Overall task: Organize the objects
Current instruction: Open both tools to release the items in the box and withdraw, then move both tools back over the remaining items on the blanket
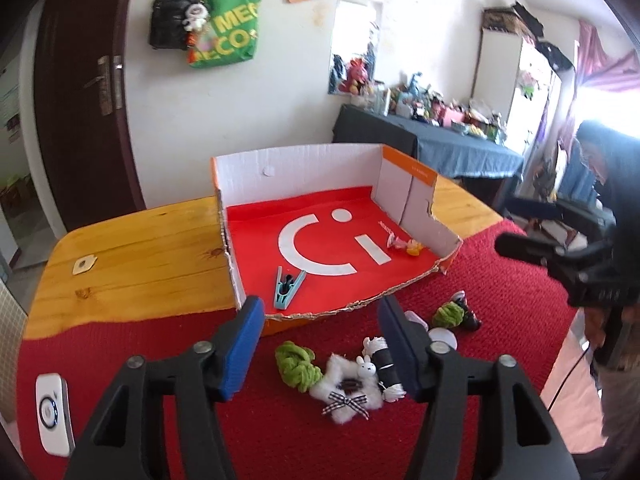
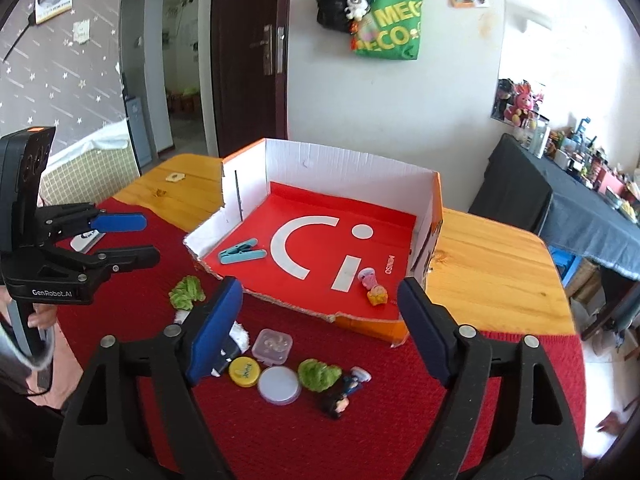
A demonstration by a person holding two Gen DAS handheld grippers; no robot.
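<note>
Blue pads (image 1: 242, 346) of the left gripper (image 1: 320, 344) stand apart with nothing between them. Just past the tips, on the red cloth (image 1: 160, 360), lie a fluffy white clip with a checked bow (image 1: 344, 388), a green yarn ball (image 1: 296, 364) touching it, and a black-and-white toy (image 1: 384, 364) on its other side. None of them touch the pads.

Over on the other side, the right gripper (image 2: 320, 328) is spread wide too and grips nothing. Below it on the cloth sit a yellow cap (image 2: 244, 372), a white round lid (image 2: 279, 385), a small clear case (image 2: 272, 346), a second green yarn ball (image 2: 318, 374) and a dark-haired doll (image 2: 340, 398).

Farther off is the red box (image 2: 436, 208) with a torn front edge. Inside it lie a blue peg (image 2: 242, 255) near one wall and two tiny toys (image 2: 372, 286) near the other. Under the cloth and the box is a wooden table (image 2: 492, 268).
</note>
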